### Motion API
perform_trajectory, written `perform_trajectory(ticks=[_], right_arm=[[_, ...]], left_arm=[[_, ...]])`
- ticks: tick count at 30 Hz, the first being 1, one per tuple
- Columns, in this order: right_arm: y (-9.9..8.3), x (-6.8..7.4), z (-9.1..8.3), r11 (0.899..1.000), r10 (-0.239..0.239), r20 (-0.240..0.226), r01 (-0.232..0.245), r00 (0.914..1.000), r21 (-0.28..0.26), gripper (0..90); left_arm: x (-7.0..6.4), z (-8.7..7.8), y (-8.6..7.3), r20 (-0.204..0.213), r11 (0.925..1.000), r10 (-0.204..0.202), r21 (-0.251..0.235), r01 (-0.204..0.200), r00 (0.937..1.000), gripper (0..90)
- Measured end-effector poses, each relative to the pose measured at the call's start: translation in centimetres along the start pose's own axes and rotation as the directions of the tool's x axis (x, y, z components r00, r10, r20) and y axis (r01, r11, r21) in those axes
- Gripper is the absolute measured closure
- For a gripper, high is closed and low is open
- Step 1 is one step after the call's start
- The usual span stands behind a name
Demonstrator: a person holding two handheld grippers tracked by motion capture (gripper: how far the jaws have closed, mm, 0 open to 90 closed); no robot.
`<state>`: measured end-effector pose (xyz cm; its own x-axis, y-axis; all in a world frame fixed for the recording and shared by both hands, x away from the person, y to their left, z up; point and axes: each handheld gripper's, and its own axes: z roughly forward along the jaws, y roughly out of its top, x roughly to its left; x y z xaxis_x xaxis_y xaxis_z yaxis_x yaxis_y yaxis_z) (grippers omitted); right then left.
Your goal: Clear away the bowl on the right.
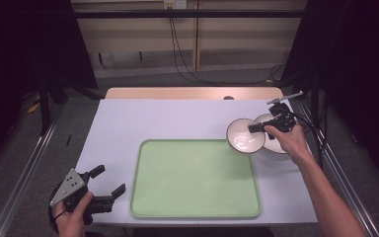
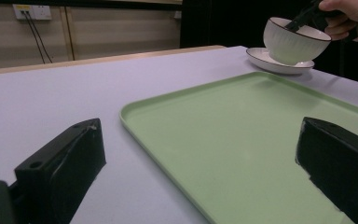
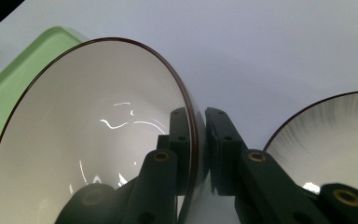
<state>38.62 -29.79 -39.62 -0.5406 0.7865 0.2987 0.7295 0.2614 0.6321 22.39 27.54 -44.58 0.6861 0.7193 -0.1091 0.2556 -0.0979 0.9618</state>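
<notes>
A white bowl (image 1: 245,137) with a dark rim hangs above the table at the right, over the edge of a white plate (image 1: 276,148). My right gripper (image 1: 256,128) is shut on the bowl's rim, one jaw inside and one outside (image 3: 196,140). In the left gripper view the bowl (image 2: 292,44) floats over the plate (image 2: 265,60), held from above. A light green tray (image 1: 195,178) lies in the middle of the table. My left gripper (image 1: 109,180) is open near the table's front left corner, just left of the tray, with nothing between its jaws (image 2: 200,154).
The lilac tabletop (image 1: 143,121) has a wooden strip along its far edge. Cables hang down the back wall, and metal rails run along both sides of the table. The tray (image 2: 242,140) has a low raised rim.
</notes>
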Motion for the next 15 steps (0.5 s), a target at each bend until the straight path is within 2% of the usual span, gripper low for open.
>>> perform_trajectory(ticks=[1, 7, 11, 12, 15], right_arm=[[0.0, -0.1, 0.3, 1.0, 0.003, -0.003, -0.003, 1.0, -0.001, 81.7], [0.1, 0.0, 1.7, 1.0, 0.007, -0.006, -0.007, 1.0, 0.024, 81.6], [-0.1, 0.2, 3.3, 0.998, 0.005, 0.008, -0.005, 1.0, 0.064, 81.6], [-0.1, 0.3, 3.4, 0.997, 0.015, 0.01, -0.016, 0.9998, 0.076, 81.6], [-0.3, 0.4, 3.9, 0.996, 0.007, 0.003, -0.008, 1.0, 0.094, 81.6]], left_arm=[[0.0, 0.0, 0.0, 0.001, 0.9999, 0.009, 0.005, -0.009, 1.0, 1.3], [0.0, -0.1, 0.0, 0.001, 1.0, 0.005, 0.002, -0.005, 1.0, 1.3], [0.0, -0.1, 0.0, -0.001, 1.0, 0.007, 0.003, -0.007, 1.0, 1.2], [0.0, -0.1, 0.0, -0.001, 1.0, 0.007, 0.003, -0.007, 1.0, 1.2], [0.0, -0.1, 0.0, 0.003, 1.0, 0.007, 0.0, -0.007, 1.0, 1.2]])
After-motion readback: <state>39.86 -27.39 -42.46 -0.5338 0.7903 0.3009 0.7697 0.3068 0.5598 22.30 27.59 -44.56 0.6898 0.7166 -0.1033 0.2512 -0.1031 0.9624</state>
